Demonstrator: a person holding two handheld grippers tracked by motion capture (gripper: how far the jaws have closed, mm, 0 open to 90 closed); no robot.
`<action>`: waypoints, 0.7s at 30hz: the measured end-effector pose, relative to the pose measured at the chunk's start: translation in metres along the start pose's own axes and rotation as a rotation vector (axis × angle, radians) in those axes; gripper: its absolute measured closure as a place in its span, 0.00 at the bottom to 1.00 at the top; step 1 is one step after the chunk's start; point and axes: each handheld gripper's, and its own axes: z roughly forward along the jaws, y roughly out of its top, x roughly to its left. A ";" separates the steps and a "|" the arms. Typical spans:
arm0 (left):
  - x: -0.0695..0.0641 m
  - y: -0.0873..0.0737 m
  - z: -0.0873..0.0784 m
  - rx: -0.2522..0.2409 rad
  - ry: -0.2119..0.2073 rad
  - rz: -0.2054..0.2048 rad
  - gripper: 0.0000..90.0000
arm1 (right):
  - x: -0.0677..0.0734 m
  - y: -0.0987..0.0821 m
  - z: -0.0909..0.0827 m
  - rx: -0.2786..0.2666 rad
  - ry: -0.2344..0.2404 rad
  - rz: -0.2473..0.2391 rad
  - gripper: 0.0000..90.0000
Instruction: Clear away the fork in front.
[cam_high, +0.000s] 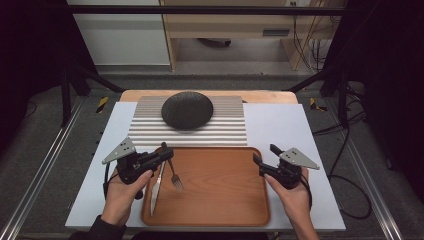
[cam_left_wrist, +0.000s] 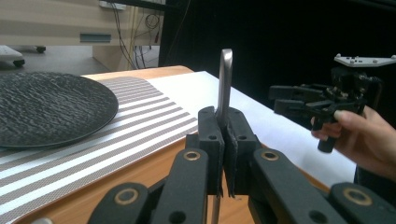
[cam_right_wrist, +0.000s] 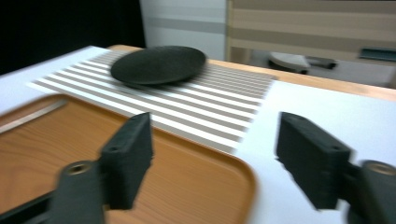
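Note:
My left gripper (cam_high: 167, 152) is shut on the handle of a metal fork (cam_high: 174, 176). The fork hangs tines-down over the left part of a brown wooden tray (cam_high: 220, 190). In the left gripper view the fork handle (cam_left_wrist: 226, 79) sticks up from between the closed jaws. A knife (cam_high: 155, 189) lies flat along the tray's left side. My right gripper (cam_high: 264, 153) stands open above the tray's right rim with nothing between its fingers (cam_right_wrist: 128, 158). From the left gripper view, the right gripper (cam_left_wrist: 275, 99) appears at the right, held in a hand.
A dark round plate (cam_high: 187, 110) rests on a striped placemat (cam_high: 225, 131) behind the tray. Everything sits on a white board (cam_high: 280, 125) over a wooden table. Cables and furniture stand on the floor beyond the far edge.

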 end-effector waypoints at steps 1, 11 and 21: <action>0.000 0.000 -0.002 -0.002 -0.001 -0.003 0.97 | -0.004 -0.002 -0.003 0.005 -0.008 0.001 0.23; 0.004 -0.003 -0.015 -0.011 -0.015 0.001 0.97 | -0.029 -0.021 -0.028 0.022 -0.066 -0.022 0.12; -0.001 -0.009 -0.027 0.010 -0.046 0.013 0.97 | -0.043 -0.033 -0.041 0.021 -0.074 0.010 0.11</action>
